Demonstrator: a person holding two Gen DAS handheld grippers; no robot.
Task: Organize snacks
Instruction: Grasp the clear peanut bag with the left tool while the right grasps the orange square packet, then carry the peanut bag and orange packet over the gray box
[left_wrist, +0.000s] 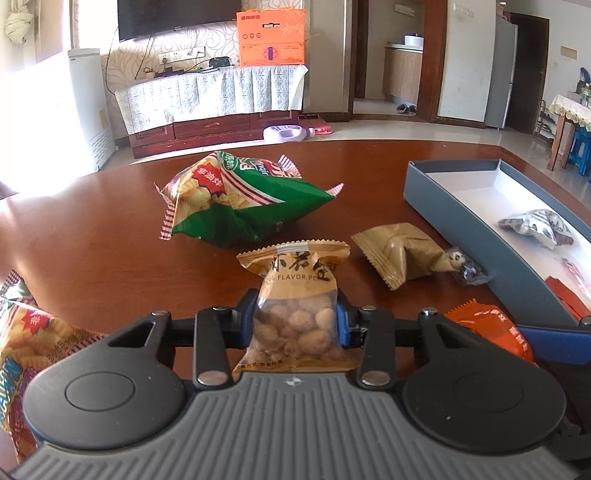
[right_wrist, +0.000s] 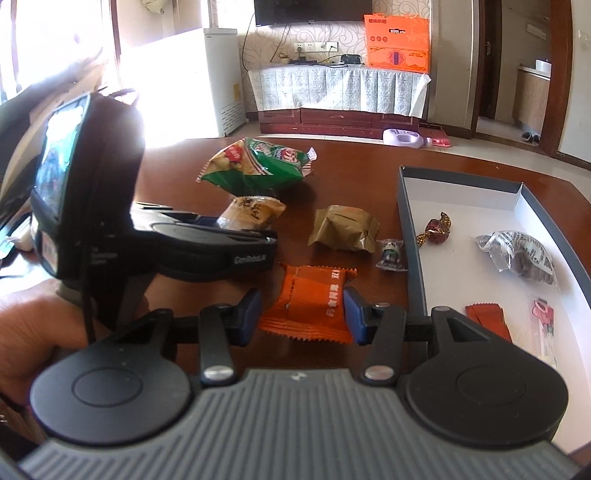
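A tan peanut packet (left_wrist: 295, 280) with a clear window stands upright between my left gripper's (left_wrist: 295, 321) blue pads, which press on both its sides. From the right wrist view that gripper (right_wrist: 207, 240) sits to the left, a hand on its handle, the peanut packet (right_wrist: 251, 212) at its tips. My right gripper (right_wrist: 303, 314) is shut on an orange snack packet (right_wrist: 310, 295), one pad against each end. The grey box (right_wrist: 413, 258) with a white floor lies just right of it and holds a silver packet (right_wrist: 517, 254), a red foil candy (right_wrist: 437, 229) and a red sachet (right_wrist: 487, 317).
On the brown table (left_wrist: 110, 240) lie a green chips bag (left_wrist: 240, 199), a gold-brown packet (left_wrist: 399, 254) and a small panda candy (left_wrist: 461, 264) beside the box wall (left_wrist: 461, 206). Another chips bag (left_wrist: 29, 332) lies at the near left. A TV cabinet stands beyond the table.
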